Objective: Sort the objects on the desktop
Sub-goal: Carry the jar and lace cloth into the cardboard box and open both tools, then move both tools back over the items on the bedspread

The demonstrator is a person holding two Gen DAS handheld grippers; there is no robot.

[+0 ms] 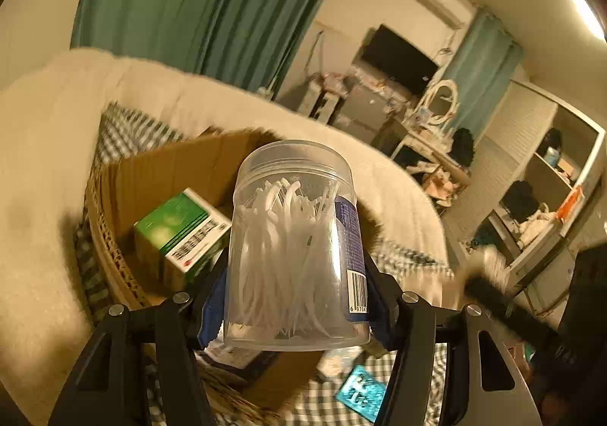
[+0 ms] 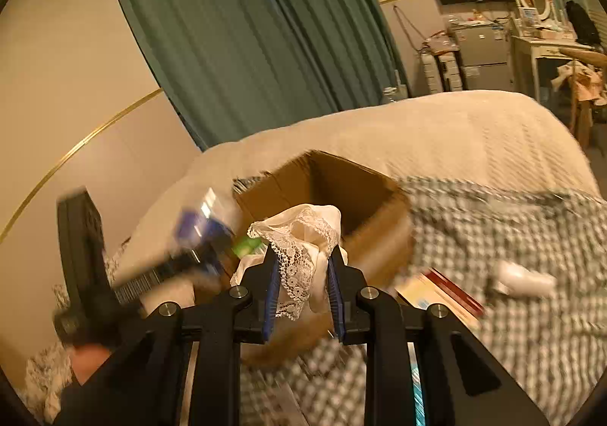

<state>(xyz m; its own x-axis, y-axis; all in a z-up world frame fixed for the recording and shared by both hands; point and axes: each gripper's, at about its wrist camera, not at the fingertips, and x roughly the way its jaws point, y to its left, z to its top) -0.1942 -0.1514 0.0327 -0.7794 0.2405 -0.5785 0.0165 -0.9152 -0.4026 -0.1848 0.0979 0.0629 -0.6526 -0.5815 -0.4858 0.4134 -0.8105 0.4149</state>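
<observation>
Floss picks in a clear plastic jar [image 1: 296, 243], that's what the left tool [image 1: 296, 297] is clamped on, both blue pads pressed against the jar's sides, with the jar held up over an open cardboard box [image 1: 170, 175]. Inside the box there's a green carton [image 1: 182, 232] lying tilted against the wall. Right tool [image 2: 303, 274] is pinched onto a cream lace cloth [image 2: 303, 236], which bunches up out the top between the fingers, hanging in front of that same box [image 2: 341, 190]. Box sits on a checkered cloth [image 2: 493, 236] spread over a bed with a cream blanket [image 2: 436, 130]. A white tube-ish thing [image 2: 523, 281] and a red-edged booklet [image 2: 440, 293] lie on the checks to the right, both pretty blurry.
</observation>
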